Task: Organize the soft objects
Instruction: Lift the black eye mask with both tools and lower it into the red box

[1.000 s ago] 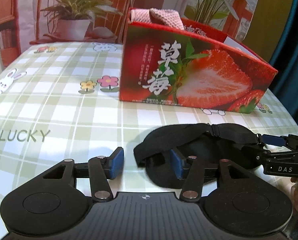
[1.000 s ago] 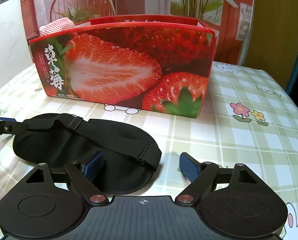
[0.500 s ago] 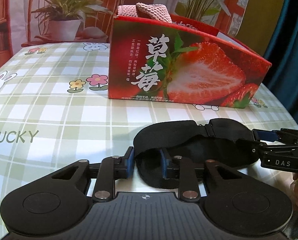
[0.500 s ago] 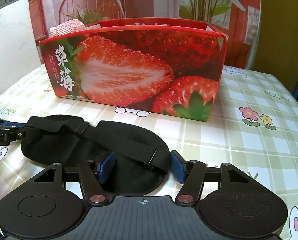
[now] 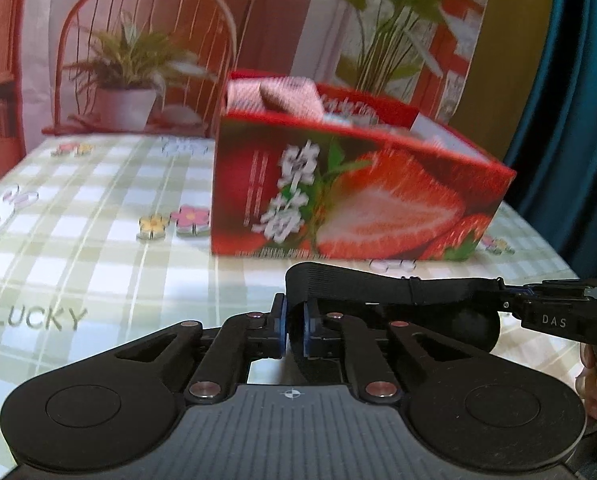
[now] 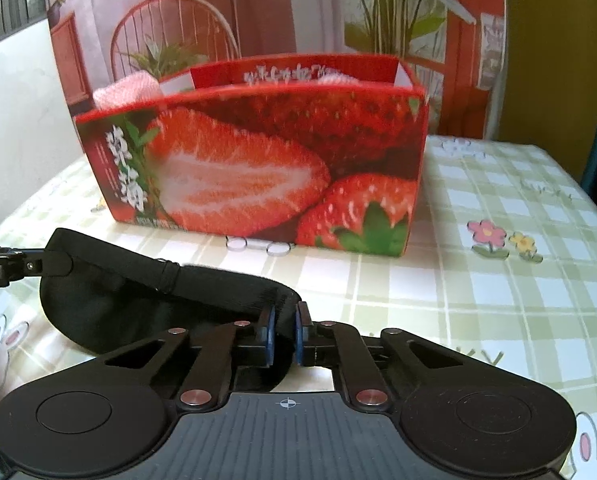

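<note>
With pink knitted cloths [image 5: 286, 94] already in the strawberry-printed cardboard box [image 5: 362, 196], your left gripper [image 5: 294, 330] and right gripper [image 6: 283, 336] each pinch an end of the black fabric sleep mask [image 6: 138, 296], not yet boxed.

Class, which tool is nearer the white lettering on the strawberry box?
Left. The left tool, clamping the mask, faces the lettering straight ahead; from the right tool, on the mask's other end, it lies far left.
</note>
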The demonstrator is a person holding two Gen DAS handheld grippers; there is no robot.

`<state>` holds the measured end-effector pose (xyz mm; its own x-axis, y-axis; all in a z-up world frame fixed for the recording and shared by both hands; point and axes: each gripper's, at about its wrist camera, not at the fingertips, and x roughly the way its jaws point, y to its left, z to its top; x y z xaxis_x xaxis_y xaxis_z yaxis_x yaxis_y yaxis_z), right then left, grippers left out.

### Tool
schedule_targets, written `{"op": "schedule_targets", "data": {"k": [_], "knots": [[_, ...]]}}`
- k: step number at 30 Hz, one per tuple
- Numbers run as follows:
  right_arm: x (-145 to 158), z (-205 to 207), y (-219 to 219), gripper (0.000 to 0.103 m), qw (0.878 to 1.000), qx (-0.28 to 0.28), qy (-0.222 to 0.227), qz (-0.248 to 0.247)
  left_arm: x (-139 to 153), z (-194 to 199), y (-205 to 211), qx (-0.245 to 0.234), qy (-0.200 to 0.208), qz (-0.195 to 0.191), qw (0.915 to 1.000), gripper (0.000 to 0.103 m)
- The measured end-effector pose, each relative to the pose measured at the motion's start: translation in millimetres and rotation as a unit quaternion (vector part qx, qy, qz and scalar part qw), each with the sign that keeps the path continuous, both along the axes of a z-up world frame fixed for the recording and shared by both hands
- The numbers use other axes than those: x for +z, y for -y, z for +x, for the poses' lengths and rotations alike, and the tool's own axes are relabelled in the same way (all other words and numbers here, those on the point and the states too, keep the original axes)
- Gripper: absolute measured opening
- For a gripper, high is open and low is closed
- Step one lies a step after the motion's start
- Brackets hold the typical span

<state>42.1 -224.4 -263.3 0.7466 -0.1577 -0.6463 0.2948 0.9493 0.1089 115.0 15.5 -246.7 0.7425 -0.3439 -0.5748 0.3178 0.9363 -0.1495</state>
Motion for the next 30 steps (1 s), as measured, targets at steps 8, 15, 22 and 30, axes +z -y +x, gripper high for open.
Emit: {"op": "schedule_targets", "data": {"k": [8, 15, 22, 30], "knots": [[45, -6, 3, 0.007, 0.998, 0.008, 0.057, -0.022, 49, -6, 4, -0.011, 0.077, -0.016, 0.9968, 0.008], [105, 3, 18, 0.007, 0.991, 0.016, 0.116, -0.069, 104, 13, 18, -0.022, 0.151, -0.019, 0.9881, 0.008], [142, 48, 38, 0.006, 0.983, 0.014, 0.141, -0.121, 128, 74, 47, -0.017, 0.157, -0.005, 0.9874, 0.008], [128, 114, 62, 0.006, 0.982, -0.002, 0.113, -0.15, 107, 135, 72, -0.02, 0.106, 0.046, 0.993, 0.008]]}}
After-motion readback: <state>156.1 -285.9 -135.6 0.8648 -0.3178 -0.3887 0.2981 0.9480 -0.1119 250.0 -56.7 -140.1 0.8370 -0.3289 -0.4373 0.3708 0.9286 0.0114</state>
